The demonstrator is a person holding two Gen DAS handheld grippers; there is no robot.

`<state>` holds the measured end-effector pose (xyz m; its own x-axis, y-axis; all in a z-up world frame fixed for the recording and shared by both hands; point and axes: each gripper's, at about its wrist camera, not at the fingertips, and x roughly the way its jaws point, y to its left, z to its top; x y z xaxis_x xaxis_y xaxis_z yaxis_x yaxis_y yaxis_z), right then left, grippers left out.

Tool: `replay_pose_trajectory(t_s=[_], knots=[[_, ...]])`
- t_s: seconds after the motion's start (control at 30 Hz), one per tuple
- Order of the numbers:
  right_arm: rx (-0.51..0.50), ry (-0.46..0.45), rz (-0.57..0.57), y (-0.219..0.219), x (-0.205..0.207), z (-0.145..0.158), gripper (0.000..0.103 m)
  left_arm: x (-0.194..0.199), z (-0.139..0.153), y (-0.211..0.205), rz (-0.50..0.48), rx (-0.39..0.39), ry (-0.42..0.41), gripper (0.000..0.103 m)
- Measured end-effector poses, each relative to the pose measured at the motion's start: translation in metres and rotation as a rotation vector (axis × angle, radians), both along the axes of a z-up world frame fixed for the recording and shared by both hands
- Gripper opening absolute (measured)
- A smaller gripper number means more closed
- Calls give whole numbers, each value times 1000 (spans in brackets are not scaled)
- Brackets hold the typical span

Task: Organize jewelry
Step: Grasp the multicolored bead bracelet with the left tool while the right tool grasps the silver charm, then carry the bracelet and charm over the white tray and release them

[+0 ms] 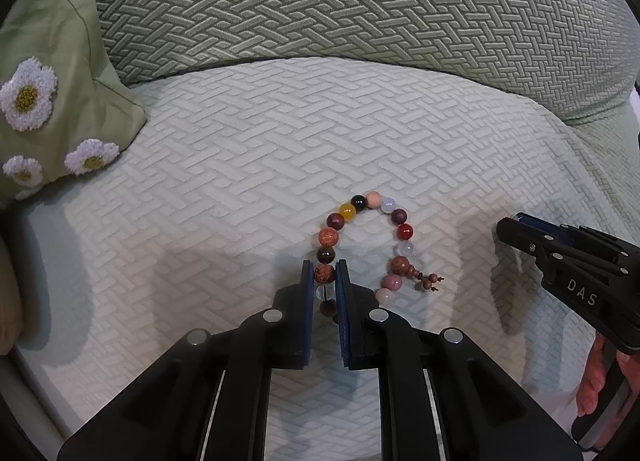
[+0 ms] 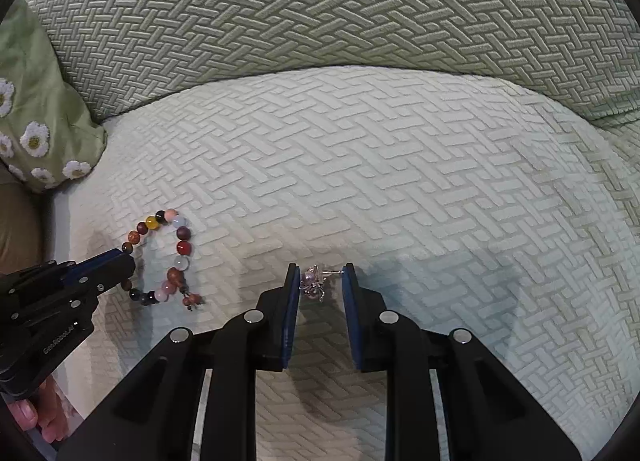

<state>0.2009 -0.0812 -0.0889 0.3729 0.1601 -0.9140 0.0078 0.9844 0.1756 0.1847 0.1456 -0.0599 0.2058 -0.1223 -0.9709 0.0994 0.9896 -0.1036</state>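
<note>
Jewelry here means two pieces, both on the pale green woven sofa seat [image 1: 248, 149]. One is a beaded bracelet [image 1: 362, 245] of round beads in brown, yellow, black, pink, white and red, with a small wooden tassel [image 1: 430, 281] at one side; it lies flat as an open loop. The left gripper [image 1: 325, 281] has its two blue-padded fingers [image 1: 307, 293] closed narrowly on the near left part of the loop, with a speckled brown bead and a clear bead pinched between the pads. The rest of the bracelet lies on the fabric.

The other piece is a small silver earring [image 2: 314, 283] with a pale pink pearl-like centre and a thin post pointing to the right. It sits between the fingers of the right gripper [image 2: 320, 281], which are partly open; the post reaches the right pad, the ornament is at the left pad, but I cannot tell if it is really clamped.

Behind the seat rises the darker green backrest [image 1: 340, 1]. At the left lies a green pillow with white daisies [image 1: 44, 101].
</note>
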Motion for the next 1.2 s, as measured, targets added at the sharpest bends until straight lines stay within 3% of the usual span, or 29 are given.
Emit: replay_pose_trajectory(t_s=[0.2, 0.43, 0.7, 0.87, 1.0, 1.2], knots=[[7, -34, 11, -7, -11, 18, 22, -3, 16, -2, -9, -14, -27, 10], [9, -113, 34, -13, -44, 60, 22, -22, 61, -11, -43, -41, -119, 10], [13, -262, 119, -8, -139, 137, 22, -93, 157, -33, -115, -19, -320, 10], [-12, -317, 172, 7, -207, 160, 22, -161, 197, -55, -164, -50, -391, 10], [-20, -306, 203, 13, -255, 145, 22, -204, 190, -71, -215, -64, -375, 10], [-7, -227, 234, 9, -301, 93, 22, -255, 133, -83, -256, -49, -280, 10]])
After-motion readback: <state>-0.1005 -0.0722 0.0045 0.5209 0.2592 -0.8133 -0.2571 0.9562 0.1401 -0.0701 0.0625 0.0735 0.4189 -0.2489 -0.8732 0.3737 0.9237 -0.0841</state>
